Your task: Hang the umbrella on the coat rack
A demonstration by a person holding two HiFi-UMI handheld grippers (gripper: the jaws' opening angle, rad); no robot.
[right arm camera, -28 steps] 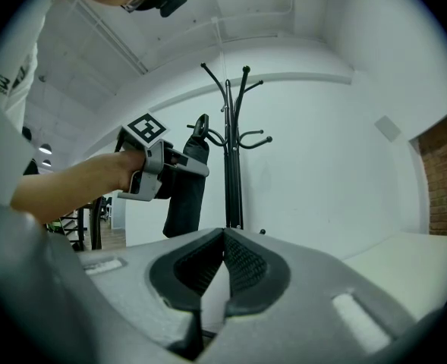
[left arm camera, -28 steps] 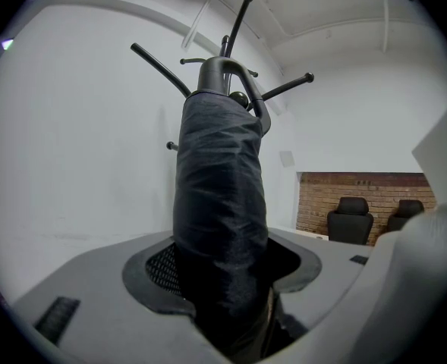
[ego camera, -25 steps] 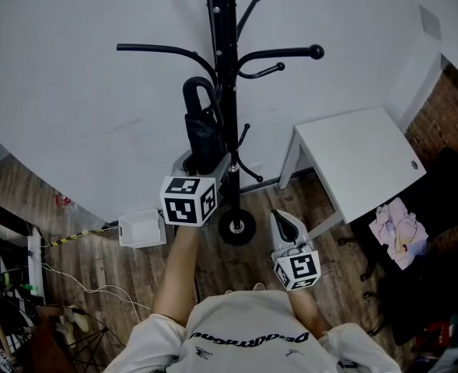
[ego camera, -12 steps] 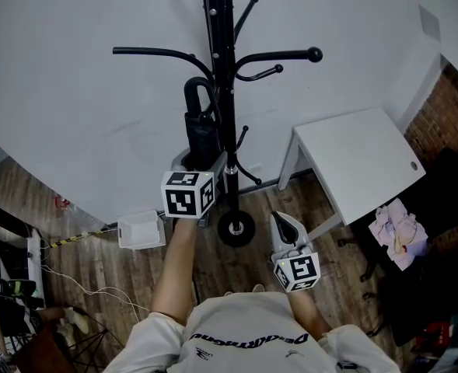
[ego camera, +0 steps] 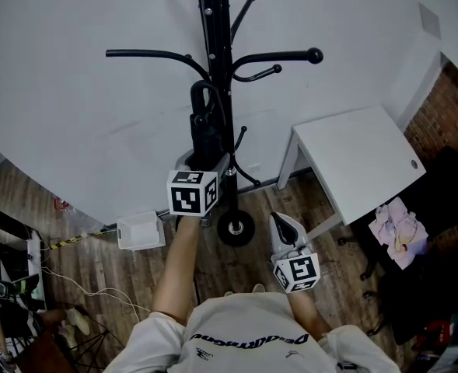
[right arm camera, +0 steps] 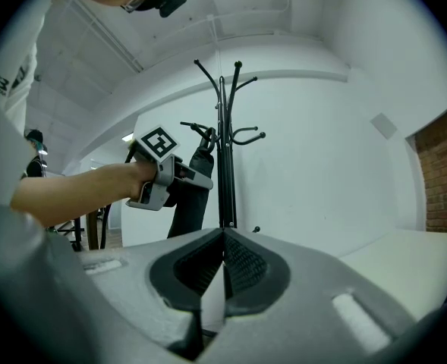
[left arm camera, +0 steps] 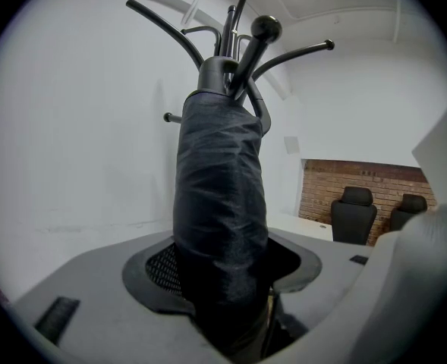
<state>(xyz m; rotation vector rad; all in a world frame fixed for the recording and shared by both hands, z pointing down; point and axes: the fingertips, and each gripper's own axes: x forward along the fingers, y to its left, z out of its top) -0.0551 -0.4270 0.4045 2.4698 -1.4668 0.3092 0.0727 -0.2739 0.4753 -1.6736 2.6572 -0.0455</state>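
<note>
The black coat rack stands against the white wall, its curved pegs spreading left and right. My left gripper is shut on a folded black umbrella and holds it upright just left of the pole. From the left gripper view, the umbrella fills the space between the jaws, and its looped handle sits at a knob-tipped peg that crosses it. My right gripper hangs lower right, shut and holding nothing. In the right gripper view, the pads meet, with the rack behind.
A white table stands right of the rack's round base. A white box lies on the wooden floor at left, with cables beyond it. Pink cloth rests on dark furniture at far right.
My left gripper and the umbrella have shifted slightly right, closer to the pole, and sunk a little. The right gripper has not moved.
</note>
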